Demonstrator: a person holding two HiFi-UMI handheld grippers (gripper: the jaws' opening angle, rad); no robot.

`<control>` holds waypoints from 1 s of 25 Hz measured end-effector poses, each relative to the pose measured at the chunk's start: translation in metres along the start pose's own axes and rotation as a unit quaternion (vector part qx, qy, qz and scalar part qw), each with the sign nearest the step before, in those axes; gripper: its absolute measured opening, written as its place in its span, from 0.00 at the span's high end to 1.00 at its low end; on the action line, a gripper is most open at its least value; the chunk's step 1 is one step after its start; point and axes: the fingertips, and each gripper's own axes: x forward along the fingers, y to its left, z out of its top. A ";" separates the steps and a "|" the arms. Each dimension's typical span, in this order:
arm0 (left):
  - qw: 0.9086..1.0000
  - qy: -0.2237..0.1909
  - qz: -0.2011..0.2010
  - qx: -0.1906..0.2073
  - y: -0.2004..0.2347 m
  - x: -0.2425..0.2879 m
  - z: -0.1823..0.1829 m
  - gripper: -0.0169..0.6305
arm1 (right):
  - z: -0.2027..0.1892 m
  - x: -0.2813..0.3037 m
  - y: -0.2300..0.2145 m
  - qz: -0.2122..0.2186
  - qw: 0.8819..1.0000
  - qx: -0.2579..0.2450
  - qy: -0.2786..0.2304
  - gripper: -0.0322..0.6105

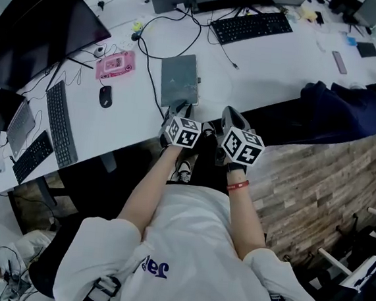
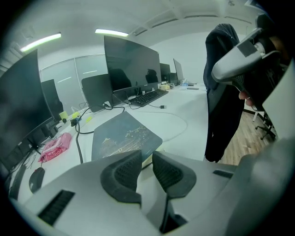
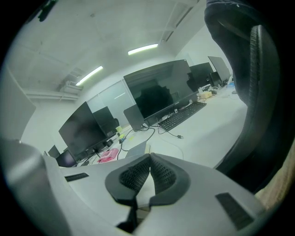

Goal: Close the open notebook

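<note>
Left tool jaws narrowly apart, nothing between them; right tool jaws meet at the tips, empty. Notebook lies closed, cover up, on the white surface just beyond the left tool, its near corner hidden behind the jaws. Head view: marker cubes cover both tools' jaws; right gripper view shows only a sliver of notebook.
</note>
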 end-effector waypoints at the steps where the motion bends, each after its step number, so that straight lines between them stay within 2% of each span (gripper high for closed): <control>1: 1.000 0.003 0.001 0.004 -0.001 0.002 -0.001 0.84 | 0.000 0.000 -0.001 0.000 1.000 0.000 0.000 0.95; 13: 0.999 0.025 -0.031 -0.004 -0.004 0.007 -0.006 0.84 | 0.011 0.001 0.007 0.005 1.000 -0.004 -0.004 0.95; 20: 0.994 -0.022 -0.073 -0.076 -0.006 -0.023 0.009 0.85 | 0.016 0.003 0.032 0.024 0.999 -0.039 0.015 0.95; 25: 0.988 -0.079 -0.076 -0.108 0.007 -0.072 0.035 0.85 | 0.029 0.003 0.055 0.042 0.997 -0.063 0.006 0.94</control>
